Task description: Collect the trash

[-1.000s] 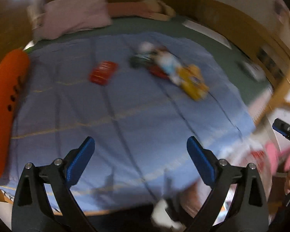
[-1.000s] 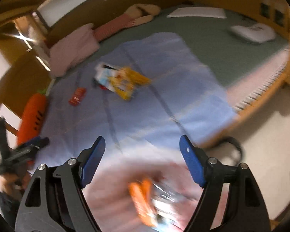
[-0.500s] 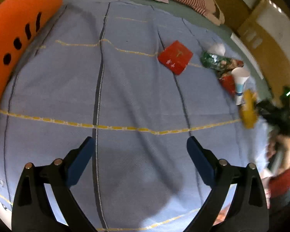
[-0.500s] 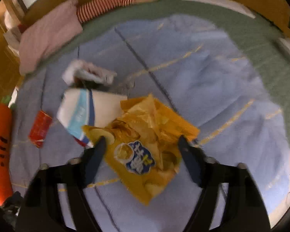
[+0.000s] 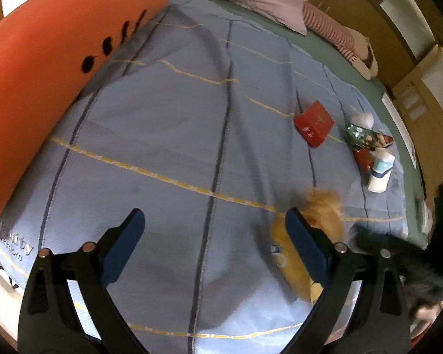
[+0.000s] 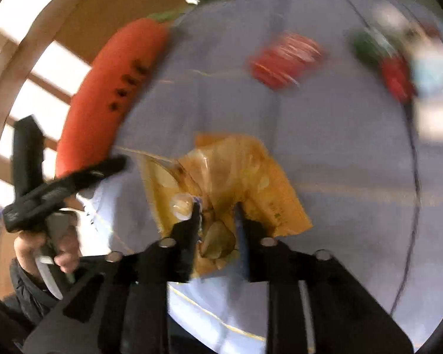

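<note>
Grabbing the first piece of trash: right gripper [image 6: 217,214] has just been closing its jaws, now pinched on the crumpled yellow chip bag [image 6: 236,174], which lies on the blue blanket [image 5: 168,135] near the bed's front edge. Left gripper [image 5: 214,236] hangs over bare blanket beside the bag, jaws wide apart, nothing between them. Next, probably: lift the bag clear without spilling, then go for the red packet [image 5: 314,124], the green wrapper [image 5: 366,137] and the paper cup [image 5: 381,171] farther back; no bin in view.
</note>
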The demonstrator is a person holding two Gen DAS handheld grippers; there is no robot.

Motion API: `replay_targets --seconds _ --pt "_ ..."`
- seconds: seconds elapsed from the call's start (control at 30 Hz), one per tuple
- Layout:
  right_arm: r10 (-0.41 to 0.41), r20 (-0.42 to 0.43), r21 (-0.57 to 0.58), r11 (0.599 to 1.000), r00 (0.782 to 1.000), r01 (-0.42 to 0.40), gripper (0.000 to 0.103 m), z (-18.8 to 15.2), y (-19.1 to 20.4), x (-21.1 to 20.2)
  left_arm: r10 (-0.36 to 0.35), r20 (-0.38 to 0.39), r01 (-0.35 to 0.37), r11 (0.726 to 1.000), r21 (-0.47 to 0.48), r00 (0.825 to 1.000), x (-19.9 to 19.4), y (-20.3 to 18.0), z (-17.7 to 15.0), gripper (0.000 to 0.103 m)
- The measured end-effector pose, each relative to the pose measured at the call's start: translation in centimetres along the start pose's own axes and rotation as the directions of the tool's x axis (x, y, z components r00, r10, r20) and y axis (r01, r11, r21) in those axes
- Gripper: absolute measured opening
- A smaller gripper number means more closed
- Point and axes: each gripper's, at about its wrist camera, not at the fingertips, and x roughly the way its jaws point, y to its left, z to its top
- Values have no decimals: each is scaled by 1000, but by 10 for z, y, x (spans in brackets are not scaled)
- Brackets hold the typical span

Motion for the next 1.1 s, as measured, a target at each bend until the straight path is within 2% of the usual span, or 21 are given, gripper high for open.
replay_targets --seconds 0.07,0.1,0.13,0.17,0.2,0.27,0.3,0.33,0.37,0.4,0.43,0.47,0.5,0.53,0.6,0.63,0.7,0.77,0.87,0.97,1.1 --pt "-53 117 -13 998 992 55 82 22 4 -21 9 -6 -9 1000 -10 1000 1 5 -1 95" --pt "-98 167 0 995 981 99 84 28 0 -29 13 -11 -13 1000 -13 1000 2 6 -1 95" --pt "-263 256 61 965 930 256 84 48 -17 -45 16 -16 -16 1000 -12 1000 3 7 -1 95" --pt "-355 278 104 935 893 339 85 56 -25 -47 18 -22 -18 1000 -11 1000 5 7 -2 95" --pt "-527 293 199 850 798 488 86 71 -50 -55 20 -26 -20 1000 -12 999 6 7 -2 95" --pt "-662 255 265 748 704 608 87 86 -85 -52 27 -34 -28 1000 -12 999 10 6 -3 95" --pt "-707 194 276 704 680 654 87 92 -107 -45 31 -43 -31 999 -7 999 13 4 -4 95" --pt "-717 135 282 689 684 667 87 94 -124 -38 28 -53 -28 1000 0 998 16 1 -5 95" --pt "-698 103 287 703 708 651 87 94 -136 -32 21 -61 -20 1000 8 998 18 -1 -6 95" --pt "-640 81 295 748 764 595 87 91 -147 -24 9 -70 -7 1000 20 997 19 -5 -7 95" --pt "-596 77 300 778 799 552 77 86 -149 -19 6 -72 -4 1000 26 997 19 -7 -8 95" --pt "-578 72 296 790 813 536 68 84 -150 -19 5 -70 -3 999 32 998 19 -9 -8 95" --pt "-557 70 283 807 828 519 68 80 -148 -17 5 -68 -2 999 34 998 19 -10 -8 95" --pt "-501 50 241 845 864 477 68 71 -137 -11 2 -67 0 999 33 998 19 -11 -8 95" --pt "-435 -2 198 883 901 426 68 64 -131 -3 -2 -64 4 1000 27 998 18 -10 -8 95" --pt "-356 -69 153 919 932 363 68 53 -116 9 -6 -62 7 1000 24 998 18 -10 -8 95" --pt "-317 -112 75 942 942 326 68 45 -97 15 -9 -59 11 1000 21 998 16 -10 -9 95" --pt "-354 -56 28 934 934 356 74 41 -72 3 -13 -57 14 1000 22 998 16 -11 -9 95" --pt "-282 53 69 958 958 279 89 38 -64 -25 -21 -61 23 999 26 998 16 -12 -9 95" --pt "-323 59 106 943 945 316 89 43 -72 -34 -42 -67 43 999 14 997 17 -12 -8 95" --pt "-381 -26 -10 925 924 381 89 32 -58 -14 -34 -57 34 999 -11 998 15 -6 -5 95"
